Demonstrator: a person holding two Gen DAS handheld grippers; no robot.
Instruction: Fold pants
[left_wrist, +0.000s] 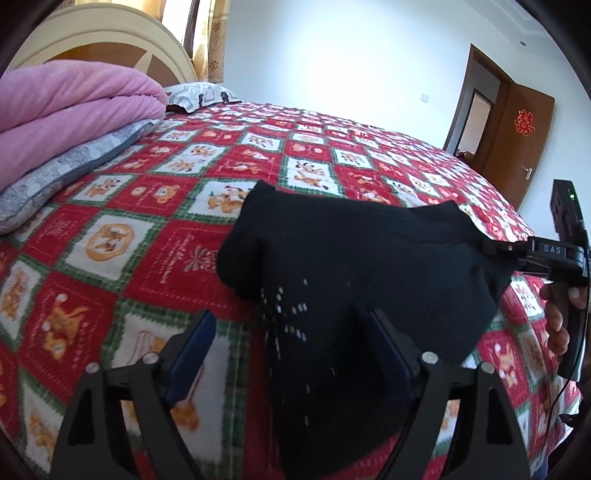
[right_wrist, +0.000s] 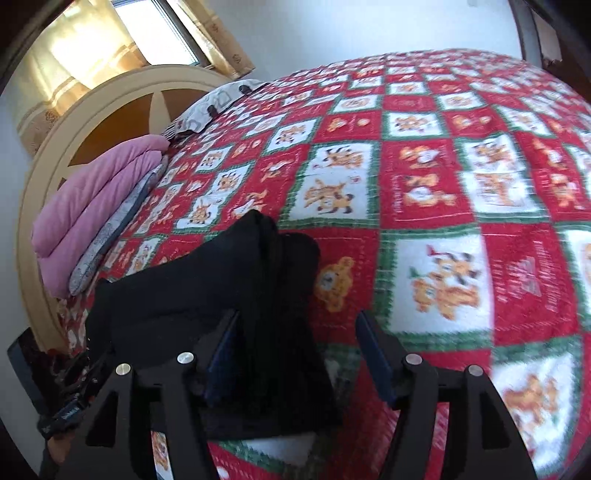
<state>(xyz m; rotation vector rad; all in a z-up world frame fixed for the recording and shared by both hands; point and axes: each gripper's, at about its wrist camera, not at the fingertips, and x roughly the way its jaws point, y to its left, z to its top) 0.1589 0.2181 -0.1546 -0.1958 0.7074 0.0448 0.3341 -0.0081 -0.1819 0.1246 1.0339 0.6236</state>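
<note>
Your black pants lie folded in a thick, rumpled bundle on the red checked bedspread, near its front edge. Small white specks dot the cloth. One rounded fold bulges at the bundle's far end.

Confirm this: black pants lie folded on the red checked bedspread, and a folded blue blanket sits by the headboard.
Not quite. The blanket by the headboard is pink, not blue, as the left wrist view shows. The black pants do lie folded on the red checked bedspread.
</note>
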